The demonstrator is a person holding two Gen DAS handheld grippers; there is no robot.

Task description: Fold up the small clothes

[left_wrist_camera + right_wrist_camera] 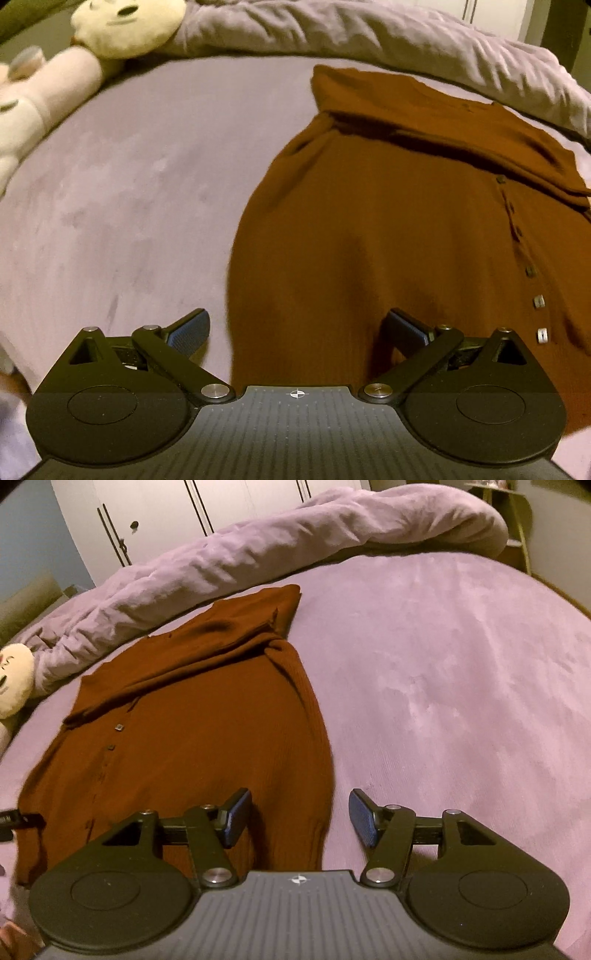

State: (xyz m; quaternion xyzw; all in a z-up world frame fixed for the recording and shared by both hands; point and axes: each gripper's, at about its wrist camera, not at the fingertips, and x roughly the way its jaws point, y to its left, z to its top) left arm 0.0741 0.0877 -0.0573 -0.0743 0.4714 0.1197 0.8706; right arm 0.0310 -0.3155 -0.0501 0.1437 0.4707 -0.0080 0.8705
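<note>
A rust-brown buttoned knit top (388, 229) lies flat on the lilac bed sheet (129, 192), its sleeves folded across the upper part. In the left wrist view my left gripper (297, 332) is open and empty, straddling the garment's near left edge. In the right wrist view the same top (192, 716) lies left of centre, and my right gripper (299, 818) is open and empty over its near right edge. The tip of the left gripper (14, 819) shows at the far left of that view.
A rumpled lilac duvet (280, 542) is bunched along the far side of the bed. Cream plush toys (125, 26) lie at the far left. White wardrobe doors (155, 513) stand behind the bed. Bare sheet (461, 672) stretches to the right.
</note>
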